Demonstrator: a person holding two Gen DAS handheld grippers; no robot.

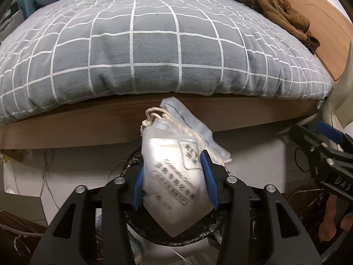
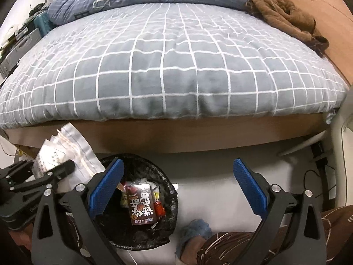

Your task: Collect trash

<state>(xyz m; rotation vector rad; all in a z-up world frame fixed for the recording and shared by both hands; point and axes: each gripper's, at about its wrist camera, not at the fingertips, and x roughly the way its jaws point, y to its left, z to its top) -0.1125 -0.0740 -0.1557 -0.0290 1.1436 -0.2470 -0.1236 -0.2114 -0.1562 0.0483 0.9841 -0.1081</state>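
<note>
Now left gripper (image 1: 174, 185) pinches white packet (image 1: 174, 176) above bin (image 2: 136, 198); right gripper (image 2: 178, 187) gapes.

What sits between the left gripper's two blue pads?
A white drawstring pouch with printed text, held over the black-lined trash bin; the left wrist view shows this.

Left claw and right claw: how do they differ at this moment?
The left claw has a translucent white drawstring pouch with printed text between its blue pads, while the right claw holds nothing. The left claw's jaws stand narrow around the pouch; the right claw's stand wide apart. The left claw hangs over the black-lined round trash bin; the right claw sits beside it. Both point down at the floor before the bed.
</note>
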